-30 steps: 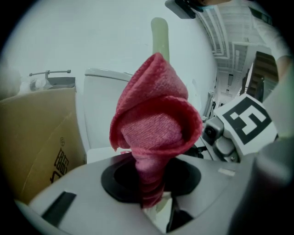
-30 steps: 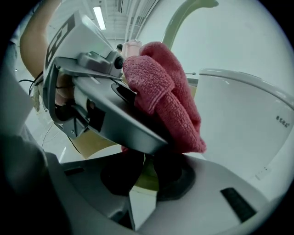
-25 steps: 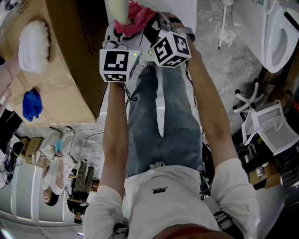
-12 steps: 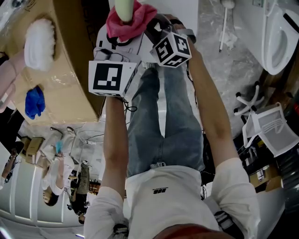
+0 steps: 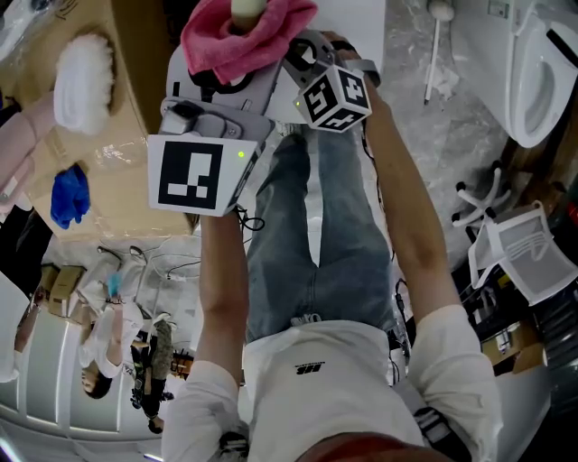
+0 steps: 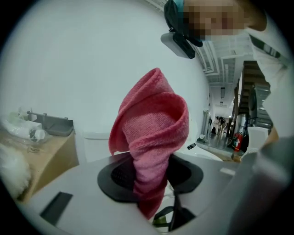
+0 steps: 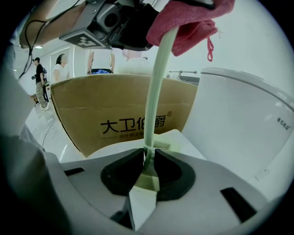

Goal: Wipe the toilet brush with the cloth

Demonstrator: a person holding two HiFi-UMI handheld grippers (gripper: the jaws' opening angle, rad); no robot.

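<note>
The toilet brush shows only as a pale green handle (image 7: 156, 92). It rises from my right gripper (image 7: 148, 165), which is shut on its lower end. High on the handle sits a pink cloth (image 7: 188, 23), wrapped round it. My left gripper (image 6: 149, 174) is shut on that cloth (image 6: 151, 133), which stands up folded between the jaws. In the head view the cloth (image 5: 244, 41) bunches round the handle's tip (image 5: 246, 9) at the top edge, with the left gripper's marker cube (image 5: 194, 171) below it and the right one's (image 5: 336, 95) beside it. The brush's head is not in view.
A cardboard box (image 5: 126, 117) stands at the left, with a white fluffy thing (image 5: 83, 81) and a blue item (image 5: 69, 197) by it. A white toilet (image 7: 239, 119) is close on the right. A urinal (image 5: 542, 72) and a white rack (image 5: 524, 244) are further right.
My left gripper has risen with the pink cloth along the handle, and its cube looks larger. The cloth now covers more of the handle's top. The right gripper has stayed put.
</note>
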